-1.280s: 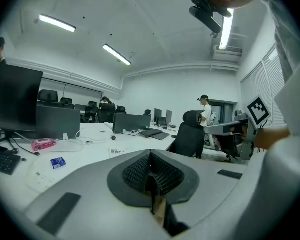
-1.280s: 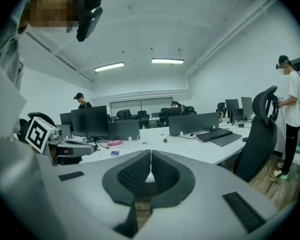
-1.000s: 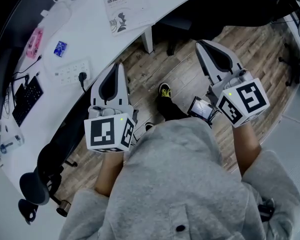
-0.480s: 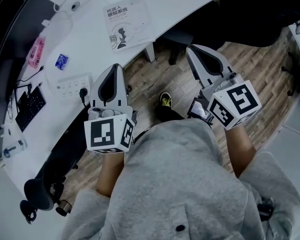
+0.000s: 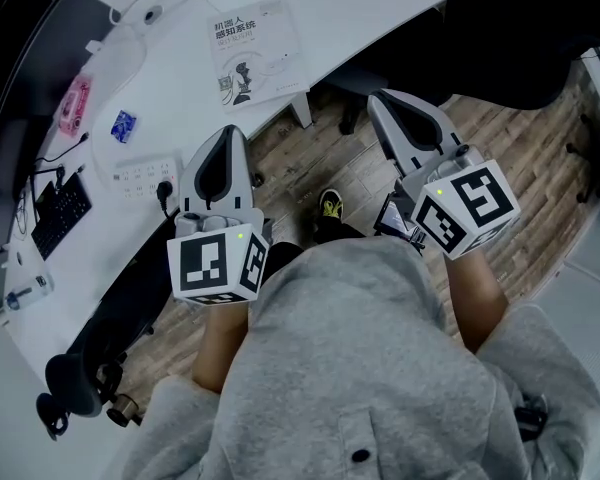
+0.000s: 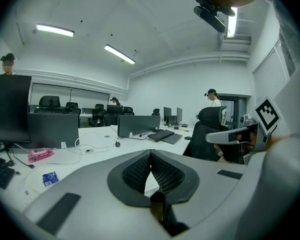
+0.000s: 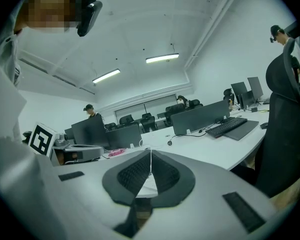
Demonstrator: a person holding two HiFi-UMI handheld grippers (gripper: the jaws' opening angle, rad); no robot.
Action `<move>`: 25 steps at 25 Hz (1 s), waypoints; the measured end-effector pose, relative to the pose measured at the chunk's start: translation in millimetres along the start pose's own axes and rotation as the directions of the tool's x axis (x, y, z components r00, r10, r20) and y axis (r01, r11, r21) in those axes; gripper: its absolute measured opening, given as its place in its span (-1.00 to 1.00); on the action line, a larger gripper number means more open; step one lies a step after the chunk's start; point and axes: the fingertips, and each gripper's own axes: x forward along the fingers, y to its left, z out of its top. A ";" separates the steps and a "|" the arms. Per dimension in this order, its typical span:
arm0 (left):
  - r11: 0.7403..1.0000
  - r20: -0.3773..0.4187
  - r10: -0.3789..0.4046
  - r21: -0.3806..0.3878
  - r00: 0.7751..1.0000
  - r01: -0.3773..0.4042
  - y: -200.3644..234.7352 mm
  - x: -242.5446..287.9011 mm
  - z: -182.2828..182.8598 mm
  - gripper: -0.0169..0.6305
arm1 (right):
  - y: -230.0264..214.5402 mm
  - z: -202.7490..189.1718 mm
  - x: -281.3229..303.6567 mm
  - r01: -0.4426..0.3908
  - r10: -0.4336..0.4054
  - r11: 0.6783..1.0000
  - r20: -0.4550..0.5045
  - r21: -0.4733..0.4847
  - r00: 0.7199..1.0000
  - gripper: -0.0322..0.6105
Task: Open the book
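Bare desk (image 5: pixel 370 6) beside book (image 5: pixel 255 50), power strip (image 5: pixel 140 176) near

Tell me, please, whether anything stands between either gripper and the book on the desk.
Nothing visible does. The closed book lies on the white desk; only bare desktop separates it from the left gripper, and the right gripper, over the floor, faces an unobstructed desk edge. The power strip sits aside.
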 end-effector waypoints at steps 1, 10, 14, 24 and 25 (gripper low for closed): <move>1.000 0.003 0.001 0.000 1.000 -0.001 -1.0 0.5 0.7 -0.91 | -1.4 0.1 0.4 -0.002 0.002 1.000 0.001 0.003 1.000 -0.81; 1.000 0.012 0.008 0.008 1.000 -0.008 -9.5 -1.2 6.0 -0.91 | -5.4 4.5 -3.5 -0.023 0.023 1.000 0.021 0.019 1.000 -0.81; 1.000 0.020 0.018 0.013 1.000 -0.018 -10.4 -6.4 7.6 -0.91 | -4.5 5.8 -5.5 -0.027 0.026 0.999 0.034 0.025 0.999 -0.81; 0.999 0.037 0.030 0.021 0.999 -0.031 -6.3 -16.5 11.4 -0.91 | 7.6 5.2 -7.6 -0.039 0.038 0.999 0.041 0.032 0.998 -0.81; 0.999 0.035 0.029 0.022 0.999 -0.030 -5.7 -16.6 10.3 -0.91 | 8.3 4.6 -7.1 -0.038 0.037 0.999 0.040 0.031 0.999 -0.81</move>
